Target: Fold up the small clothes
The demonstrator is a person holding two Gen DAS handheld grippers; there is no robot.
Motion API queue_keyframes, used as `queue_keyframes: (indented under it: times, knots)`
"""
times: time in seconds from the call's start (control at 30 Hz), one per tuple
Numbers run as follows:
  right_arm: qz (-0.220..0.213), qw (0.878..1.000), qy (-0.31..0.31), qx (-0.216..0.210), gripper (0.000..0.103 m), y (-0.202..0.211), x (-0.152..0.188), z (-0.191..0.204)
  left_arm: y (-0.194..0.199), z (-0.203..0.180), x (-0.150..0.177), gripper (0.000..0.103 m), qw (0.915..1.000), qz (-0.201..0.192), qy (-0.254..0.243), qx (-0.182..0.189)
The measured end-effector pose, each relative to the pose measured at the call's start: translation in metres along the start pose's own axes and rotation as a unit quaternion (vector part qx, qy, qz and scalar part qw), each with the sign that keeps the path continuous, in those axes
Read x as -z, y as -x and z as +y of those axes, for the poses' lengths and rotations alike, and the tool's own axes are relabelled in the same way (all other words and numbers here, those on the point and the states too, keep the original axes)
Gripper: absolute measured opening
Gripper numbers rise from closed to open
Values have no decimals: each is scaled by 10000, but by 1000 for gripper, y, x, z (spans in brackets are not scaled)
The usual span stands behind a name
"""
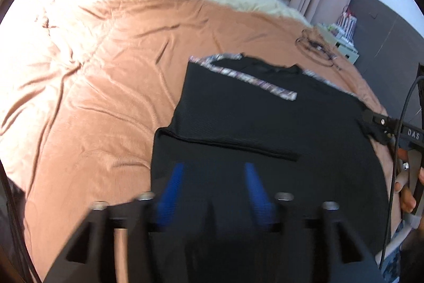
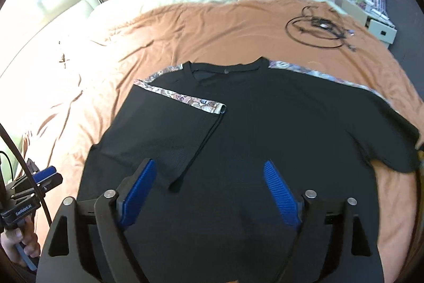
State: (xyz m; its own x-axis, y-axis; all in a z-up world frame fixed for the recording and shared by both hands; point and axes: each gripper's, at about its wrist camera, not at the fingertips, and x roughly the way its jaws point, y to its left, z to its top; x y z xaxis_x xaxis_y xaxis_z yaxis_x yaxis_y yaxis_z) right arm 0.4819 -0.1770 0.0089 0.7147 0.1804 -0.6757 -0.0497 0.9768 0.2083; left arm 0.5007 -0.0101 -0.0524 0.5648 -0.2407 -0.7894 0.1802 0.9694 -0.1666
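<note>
Meanwhile, both claws gape above black shirt (image 2: 265,129).

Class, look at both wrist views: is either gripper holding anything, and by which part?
Nothing is held. The left gripper and right gripper both hang open above the black shirt, with no cloth between their fingers.

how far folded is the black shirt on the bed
Partly folded: the black shirt has its left sleeve turned in over the chest, while the right sleeve lies spread on the bed.
</note>
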Motion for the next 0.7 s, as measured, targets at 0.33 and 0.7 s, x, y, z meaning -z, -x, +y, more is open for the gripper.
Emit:
queue_keyframes:
  times: [0.33,0.7]
  knots:
    - [-331,9982,-398,298,103,109,59,-54,64,-62,21,99,9987,-408,-215,212]
    - [-660,9909,-966,661,103,131,92,-117,64,-135,26,99,9966,-485,-487,445]
